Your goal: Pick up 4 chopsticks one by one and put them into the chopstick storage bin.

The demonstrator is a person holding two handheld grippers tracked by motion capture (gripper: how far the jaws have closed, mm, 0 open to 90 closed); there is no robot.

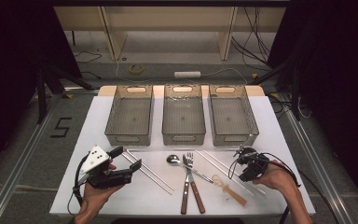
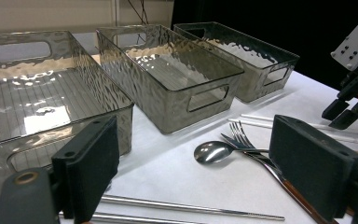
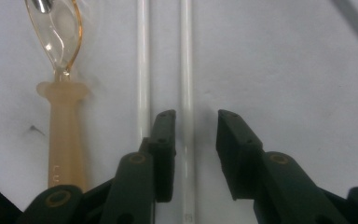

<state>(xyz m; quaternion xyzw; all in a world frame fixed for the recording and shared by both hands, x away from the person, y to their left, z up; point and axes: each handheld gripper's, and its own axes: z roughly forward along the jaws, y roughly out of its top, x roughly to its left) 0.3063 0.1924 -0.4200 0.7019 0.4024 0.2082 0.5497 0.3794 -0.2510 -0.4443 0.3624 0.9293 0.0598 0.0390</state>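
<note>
from above, the right gripper (image 1: 246,164) sits low over the table's right side. its own view shows narrowed jaws straddling one white chopstick (image 3: 186,84), not pressing it. the left gripper (image 1: 126,161) hovers, jaws wide.
</note>
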